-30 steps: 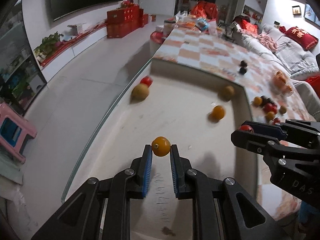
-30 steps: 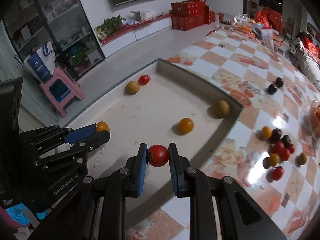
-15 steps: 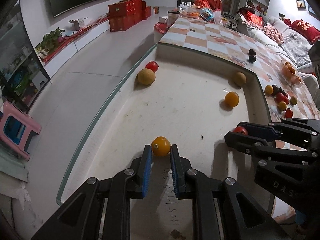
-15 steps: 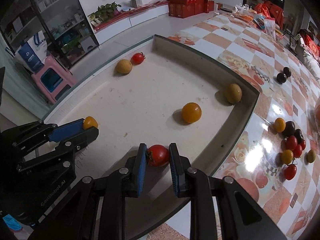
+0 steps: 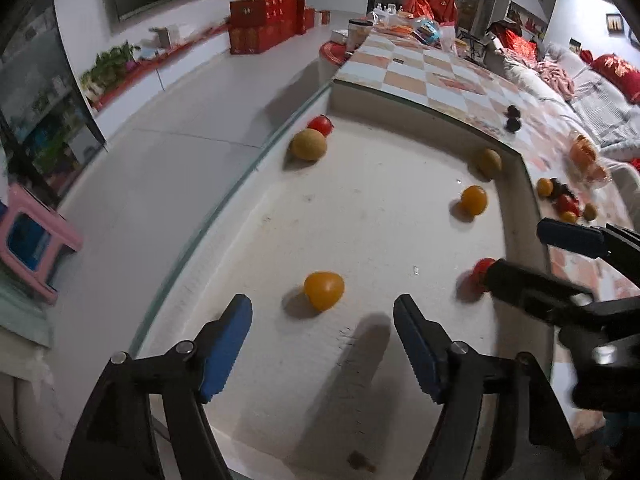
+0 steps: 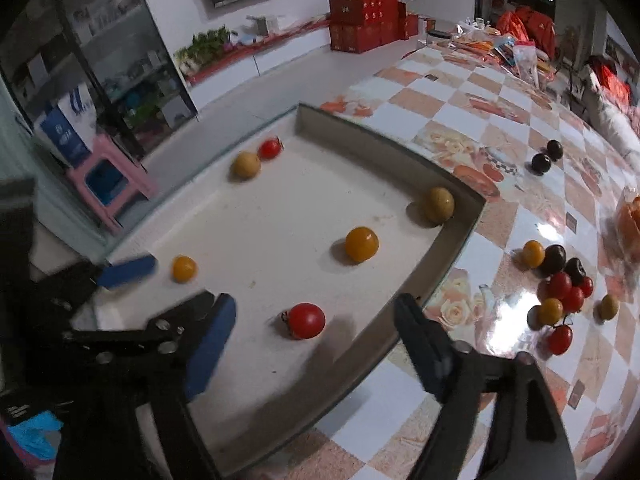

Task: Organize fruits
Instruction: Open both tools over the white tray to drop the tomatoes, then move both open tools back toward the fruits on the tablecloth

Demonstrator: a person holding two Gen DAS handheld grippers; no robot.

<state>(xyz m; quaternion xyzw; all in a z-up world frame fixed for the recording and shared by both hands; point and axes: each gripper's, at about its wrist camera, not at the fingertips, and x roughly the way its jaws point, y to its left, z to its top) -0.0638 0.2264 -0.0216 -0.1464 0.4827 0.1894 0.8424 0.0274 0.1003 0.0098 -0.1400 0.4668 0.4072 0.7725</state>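
Note:
A shallow white tray (image 5: 360,208) (image 6: 452,256) lies on the checkered table. My left gripper (image 5: 323,312) is open, and a small orange tomato (image 5: 324,290) (image 6: 184,268) lies free on the tray just ahead of its fingers. My right gripper (image 6: 314,322) is open, and a red tomato (image 6: 306,320) (image 5: 482,270) lies free on the tray between its spread fingers. The tray also holds an orange fruit (image 6: 361,244) (image 5: 474,200), two tan round fruits (image 6: 439,204) (image 6: 245,164) and another red tomato (image 6: 270,148).
A pile of red, orange and dark small fruits (image 6: 558,292) lies on the table right of the tray. Two dark fruits (image 6: 546,158) lie further back. A pink stool (image 6: 106,180) stands on the floor to the left, beyond the table's glass edge.
Both grippers have opened. The left let go of the orange tomato and the right let go of the red tomato; both fruits now lie on the tray.

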